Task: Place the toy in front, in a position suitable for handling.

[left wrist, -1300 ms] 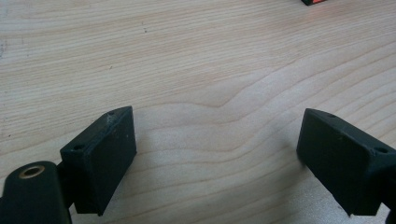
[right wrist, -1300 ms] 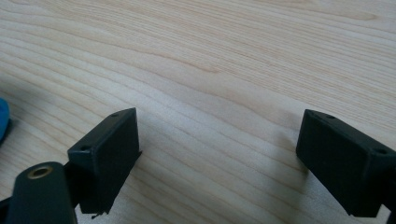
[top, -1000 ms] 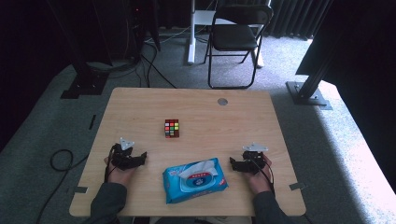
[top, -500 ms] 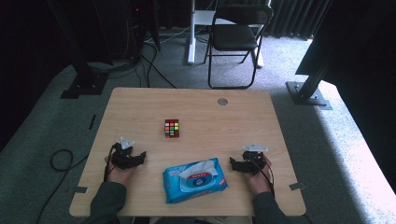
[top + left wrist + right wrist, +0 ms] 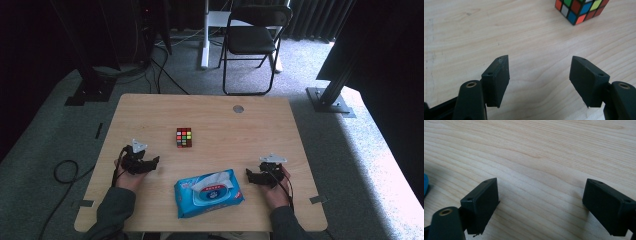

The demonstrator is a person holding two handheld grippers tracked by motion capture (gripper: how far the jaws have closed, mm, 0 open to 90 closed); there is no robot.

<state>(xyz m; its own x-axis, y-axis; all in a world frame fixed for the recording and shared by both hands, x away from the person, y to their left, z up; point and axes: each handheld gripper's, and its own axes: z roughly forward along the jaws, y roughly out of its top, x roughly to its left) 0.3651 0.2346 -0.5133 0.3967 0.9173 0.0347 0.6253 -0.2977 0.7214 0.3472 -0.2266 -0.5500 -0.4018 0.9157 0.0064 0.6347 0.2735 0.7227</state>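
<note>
I am holding a gripper in each hand at the near edge of the wooden table (image 5: pixel 150 107), and both are released, gripping nothing. My left gripper (image 5: pixel 154 162) is hanging a little above the wood at the near left, its jaws pointing toward the middle of the table; they have just been narrowing slightly and are now standing wide, with bare wood showing between them in the left gripper view (image 5: pixel 539 71). My right gripper (image 5: pixel 250 176) is sitting at the near right, jaws turned toward the centre and spread wide over plain table grain, as the right gripper view (image 5: pixel 541 197) is showing.

Between my two hands, closest to me, a blue pack of wet wipes (image 5: pixel 209 192) is lying flat and slightly askew, a white sheet poking from its top. It is resting just beside my right gripper and is touching neither one.

Farther out, past my left gripper and toward the middle, the puzzle cube (image 5: pixel 184 137) is sitting on the wood, well apart from the jaws; in the left gripper view (image 5: pixel 581 10) it is showing ahead and to the right.

Beyond the table, a dark folding chair (image 5: pixel 255 37) is standing on the grey carpet.
</note>
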